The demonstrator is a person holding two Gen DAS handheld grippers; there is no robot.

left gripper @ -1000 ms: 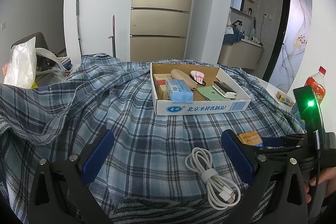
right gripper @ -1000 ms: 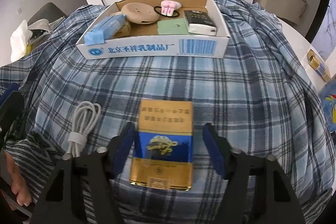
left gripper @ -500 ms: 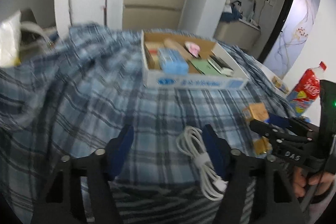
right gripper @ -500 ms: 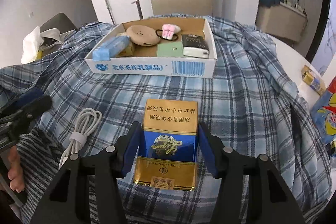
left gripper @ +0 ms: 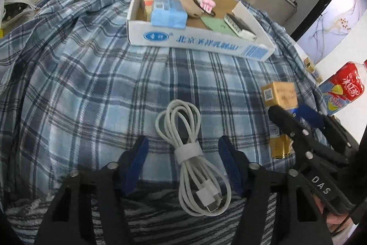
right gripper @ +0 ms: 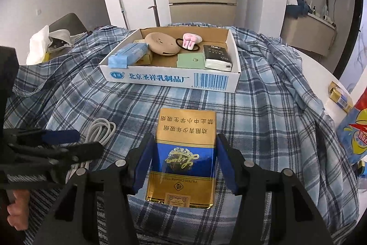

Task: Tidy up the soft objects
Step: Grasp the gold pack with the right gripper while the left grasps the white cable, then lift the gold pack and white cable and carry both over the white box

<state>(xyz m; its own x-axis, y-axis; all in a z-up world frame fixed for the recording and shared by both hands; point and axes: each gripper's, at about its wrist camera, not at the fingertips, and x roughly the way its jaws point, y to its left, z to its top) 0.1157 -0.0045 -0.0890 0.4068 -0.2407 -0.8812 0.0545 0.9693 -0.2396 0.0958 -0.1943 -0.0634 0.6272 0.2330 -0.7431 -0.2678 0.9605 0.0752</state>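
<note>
My right gripper [right gripper: 183, 162] is shut on a blue and gold cigarette pack [right gripper: 183, 153] and holds it over the plaid cloth; the pack also shows in the left wrist view [left gripper: 278, 95]. My left gripper [left gripper: 185, 157] is open, its blue pads on either side of a coiled white cable [left gripper: 192, 153] lying on the cloth. The cable also shows in the right wrist view [right gripper: 99, 130]. A white cardboard box [right gripper: 165, 78] further back holds a blue packet [right gripper: 129, 54], a beige pad [right gripper: 161, 46], a pink hair tie [right gripper: 190, 40], a green card and a tissue pack [right gripper: 216, 56].
A blue plaid cloth [left gripper: 80, 84] covers the table. A red drink bottle [left gripper: 344, 88] and a small gold box [right gripper: 339, 93] stand at the right edge. A white bag [right gripper: 41, 45] sits on a chair at the left.
My left gripper has dropped and moved right so its pads straddle the cable. My right gripper closed from open onto the cigarette pack and raised it slightly.
</note>
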